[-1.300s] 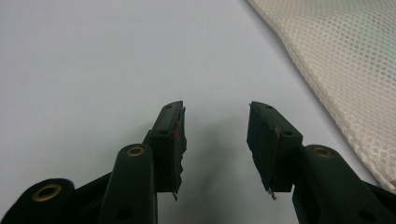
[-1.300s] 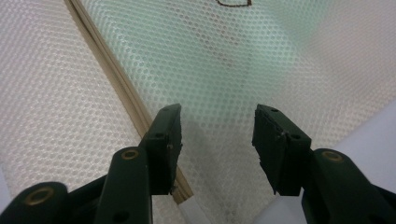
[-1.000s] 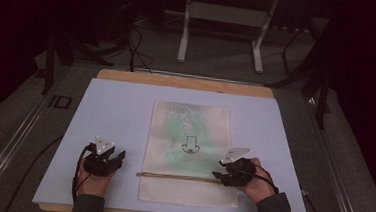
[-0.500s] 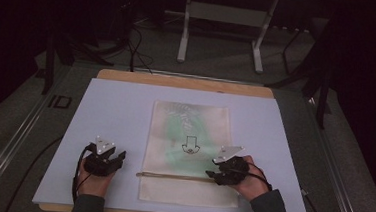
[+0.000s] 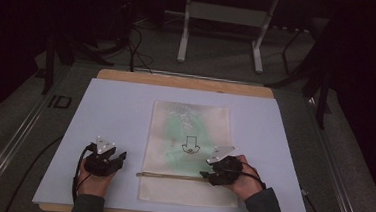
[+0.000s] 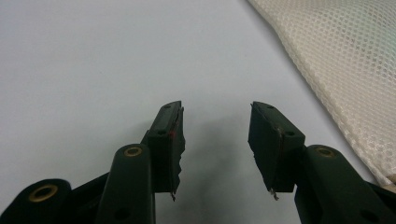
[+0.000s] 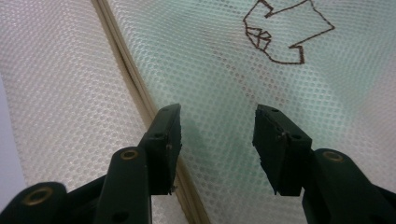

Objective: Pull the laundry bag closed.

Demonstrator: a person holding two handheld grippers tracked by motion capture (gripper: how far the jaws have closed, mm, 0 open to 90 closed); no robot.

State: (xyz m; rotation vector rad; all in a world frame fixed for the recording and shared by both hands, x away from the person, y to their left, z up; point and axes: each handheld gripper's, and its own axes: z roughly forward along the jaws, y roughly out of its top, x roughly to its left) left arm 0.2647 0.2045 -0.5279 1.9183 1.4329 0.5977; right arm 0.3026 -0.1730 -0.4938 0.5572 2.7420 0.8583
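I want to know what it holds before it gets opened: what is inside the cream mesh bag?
Through the cream mesh bag a pale green shape shows, too blurred by the mesh to identify; the rest is hidden.

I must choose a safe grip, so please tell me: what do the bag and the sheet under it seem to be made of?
The bag looks like soft cream mesh fabric: small regular holes cover it, a zip-like band crosses it, and a brown arrow seems stitched on. The sheet looks like smooth, matt, pale card or plastic; which one is unclear.
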